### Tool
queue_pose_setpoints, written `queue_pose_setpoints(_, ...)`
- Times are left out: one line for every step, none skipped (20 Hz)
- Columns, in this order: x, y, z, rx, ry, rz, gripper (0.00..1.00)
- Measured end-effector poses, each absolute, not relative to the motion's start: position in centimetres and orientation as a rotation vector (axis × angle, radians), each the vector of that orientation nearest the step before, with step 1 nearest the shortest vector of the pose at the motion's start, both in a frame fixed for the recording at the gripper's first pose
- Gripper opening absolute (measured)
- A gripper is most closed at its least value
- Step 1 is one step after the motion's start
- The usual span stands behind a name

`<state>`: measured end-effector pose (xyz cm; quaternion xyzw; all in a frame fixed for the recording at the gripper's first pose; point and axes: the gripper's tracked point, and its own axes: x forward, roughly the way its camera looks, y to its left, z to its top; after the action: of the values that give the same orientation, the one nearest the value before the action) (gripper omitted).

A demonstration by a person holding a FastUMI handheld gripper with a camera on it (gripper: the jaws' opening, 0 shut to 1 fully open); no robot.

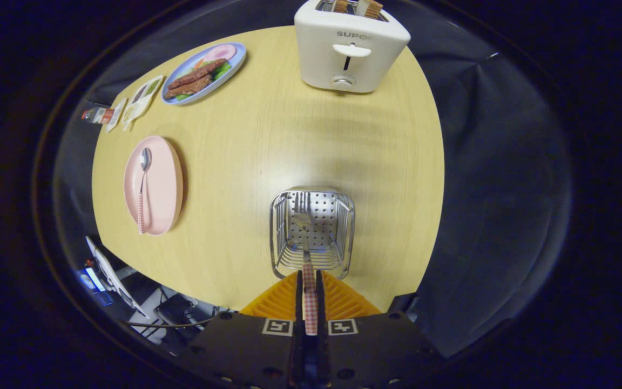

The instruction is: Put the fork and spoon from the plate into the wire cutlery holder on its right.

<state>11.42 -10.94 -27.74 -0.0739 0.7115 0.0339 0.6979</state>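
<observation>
Light wood table (268,135) in a dark booth, black cloth around it. Step in hand: first utensil going into the wire cutlery holder (312,233), lower centre of frame just ahead of the tool. The tool (309,302) is closed narrow on the checked handle of the fork (307,254); both fingers press the handle, and its head points down into the holder's mouth. Tines look to be inside against the perforated back wall, but hard to tell how deep. Holder otherwise looks empty.

Next move, as I judge it: lower a little more so the head sits inside, then open the tool and let go without tipping the holder. After that, go for the spoon.

Spoon (143,189) lies alone on the pink plate (168,183), left of frame, well apart from the holder. Blue plate (235,65) with food at upper left. White toaster (350,48) at top centre holds two slices of bread.
</observation>
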Motion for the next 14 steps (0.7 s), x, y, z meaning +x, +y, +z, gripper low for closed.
queue_pose_setpoints(11.4, -10.9, -27.7, -0.157, 1.590, 0.063, 0.08)
queue_pose_setpoints(11.4, -10.8, -27.5, -0.144, 1.585, 0.048, 0.09)
queue_pose_setpoints(11.6, -10.4, -27.1, -0.123, 1.567, 0.043, 0.08)
queue_pose_setpoints(11.5, -10.0, -26.9, -0.112, 1.549, 0.043, 0.08)
queue_pose_setpoints(11.4, -9.5, -26.5, -0.106, 1.540, 0.043, 0.07)
queue_pose_setpoints(11.2, -8.5, -26.1, -0.088, 1.528, 0.049, 0.12)
queue_pose_setpoints(10.9, -7.6, -25.7, -0.075, 1.517, 0.049, 0.15)
queue_pose_setpoints(10.7, -6.7, -25.4, -0.061, 1.504, 0.043, 0.19)
queue_pose_setpoints(10.6, -5.6, -25.2, -0.047, 1.485, 0.035, 0.22)
queue_pose_setpoints(10.5, -4.8, -25.1, -0.041, 1.464, 0.024, 0.27)
queue_pose_setpoints(10.5, -3.9, -25.0, -0.034, 1.439, 0.006, 0.29)
queue_pose_setpoints(10.6, -2.7, -25.0, -0.024, 1.410, 0.004, 0.41)
queue_pose_setpoints(10.5, -1.6, -25.1, -0.021, 1.387, 0.008, 0.45)
queue_pose_setpoints(10.5, -0.1, -25.2, -0.008, 1.366, 0.023, 0.50)
